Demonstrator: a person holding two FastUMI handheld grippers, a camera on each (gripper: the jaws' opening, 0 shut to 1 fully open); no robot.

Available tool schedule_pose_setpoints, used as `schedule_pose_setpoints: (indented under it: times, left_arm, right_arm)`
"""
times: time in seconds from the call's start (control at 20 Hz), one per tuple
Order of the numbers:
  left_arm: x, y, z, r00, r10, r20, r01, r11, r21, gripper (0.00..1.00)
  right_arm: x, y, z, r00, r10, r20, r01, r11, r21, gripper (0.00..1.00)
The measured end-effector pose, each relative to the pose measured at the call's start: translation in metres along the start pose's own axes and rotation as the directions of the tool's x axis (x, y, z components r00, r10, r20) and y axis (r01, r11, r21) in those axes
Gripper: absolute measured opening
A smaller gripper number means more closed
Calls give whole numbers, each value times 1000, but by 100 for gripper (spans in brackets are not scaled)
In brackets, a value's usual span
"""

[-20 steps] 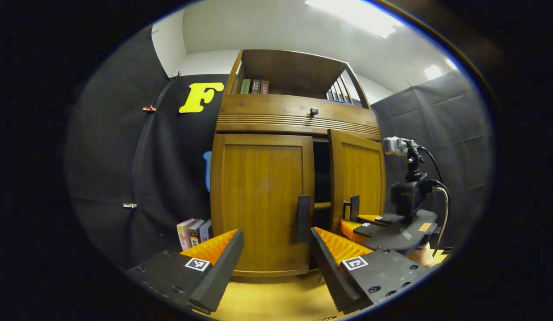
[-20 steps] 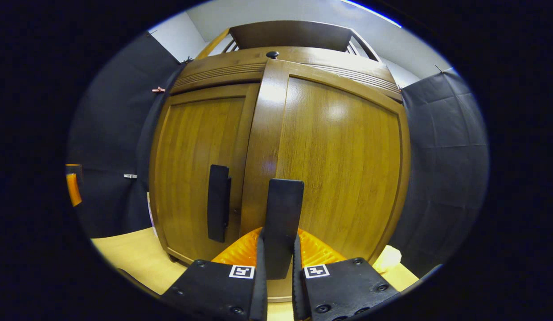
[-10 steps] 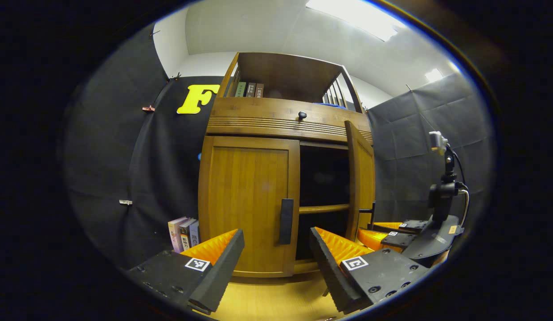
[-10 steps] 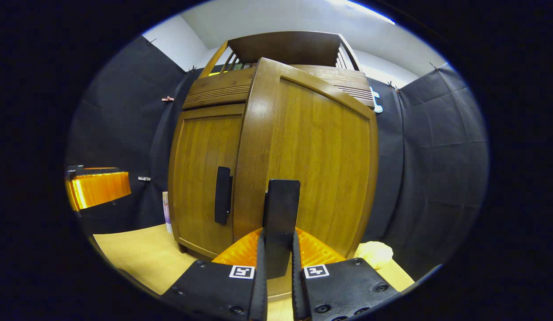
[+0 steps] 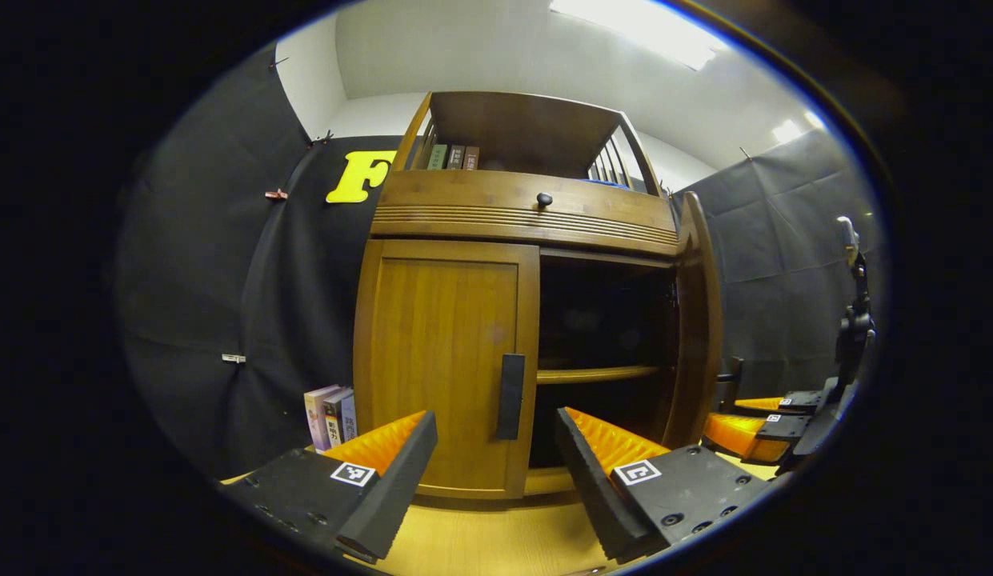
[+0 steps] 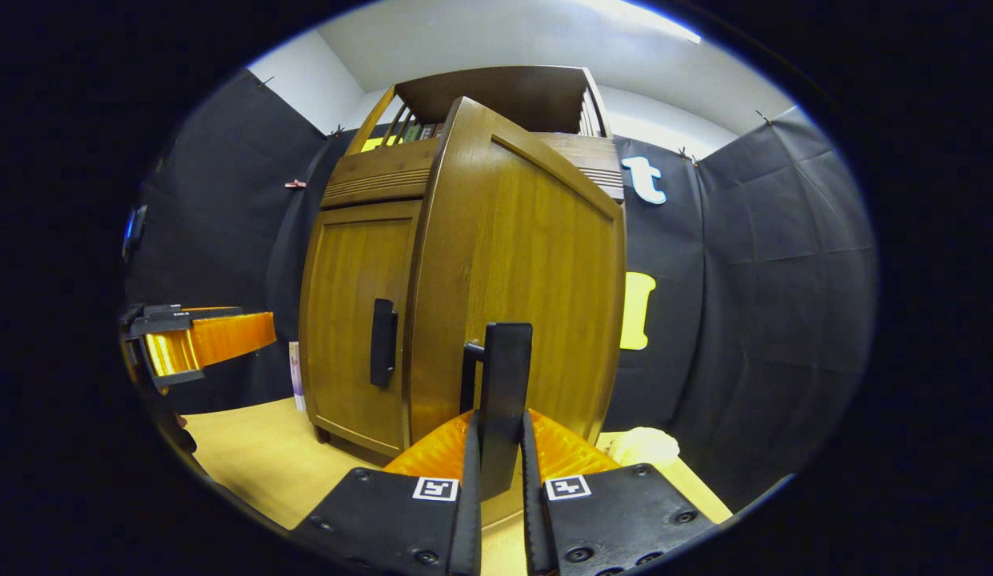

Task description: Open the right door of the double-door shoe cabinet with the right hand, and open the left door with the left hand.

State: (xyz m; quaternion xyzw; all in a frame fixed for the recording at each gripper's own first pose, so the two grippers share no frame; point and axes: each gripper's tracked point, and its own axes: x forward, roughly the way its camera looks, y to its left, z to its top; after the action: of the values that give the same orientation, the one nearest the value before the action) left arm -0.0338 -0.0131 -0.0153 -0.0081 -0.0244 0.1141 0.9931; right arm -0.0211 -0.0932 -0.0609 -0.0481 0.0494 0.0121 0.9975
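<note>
The left claw, released, has the upright left handle just ahead, centred between its fingers, on the shut left door, while the right claw, farther off, stays clenched on the right handle of the swung-out right door.
</note>
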Motion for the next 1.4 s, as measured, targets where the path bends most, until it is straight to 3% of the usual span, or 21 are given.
schedule_pose_setpoints:
  times: [0.2,0.4,0.45,0.5,0.65,0.75,0.8,1.1,1.35,1.4]
  left_arm:
    - [11,-14,-2,1000,-9,1,9,1000,-11,93]
    - [24,-26,-7,1000,-7,1,7,1000,11,91]
    - [27,-29,-9,1000,-4,1,4,1000,20,91]
    - [30,-29,-10,1000,6,2,-6,1000,26,91]
    - [40,-34,-15,1000,23,1,-23,999,33,92]
    - [47,-37,-21,1000,25,-6,-25,999,41,93]
    - [52,-38,-23,999,32,-9,-32,998,45,92]
    - [73,-30,-36,998,60,-36,-58,997,47,91]
    - [80,-16,-38,992,117,-44,-114,992,57,91]
    - [81,-12,-38,991,128,-45,-125,990,61,92]
  right_arm:
    - [-14,-26,2,999,-40,-2,40,999,-2,25]
    - [-23,-49,-2,996,-86,-5,86,996,-31,24]
    - [-25,-54,-3,995,-96,-6,96,995,-40,19]
    - [-27,-59,-3,994,-105,-1,105,993,-49,24]
    - [-31,-78,3,991,-131,21,132,989,-63,17]
    - [-35,-89,3,990,-141,21,142,989,-49,19]
    - [-37,-96,5,988,-152,21,153,988,-38,10]
    - [-54,-121,4,981,-192,32,193,981,-22,13]
    - [-84,-145,12,948,-308,79,313,948,-56,13]
    - [-91,-153,15,937,-336,93,342,938,-54,17]
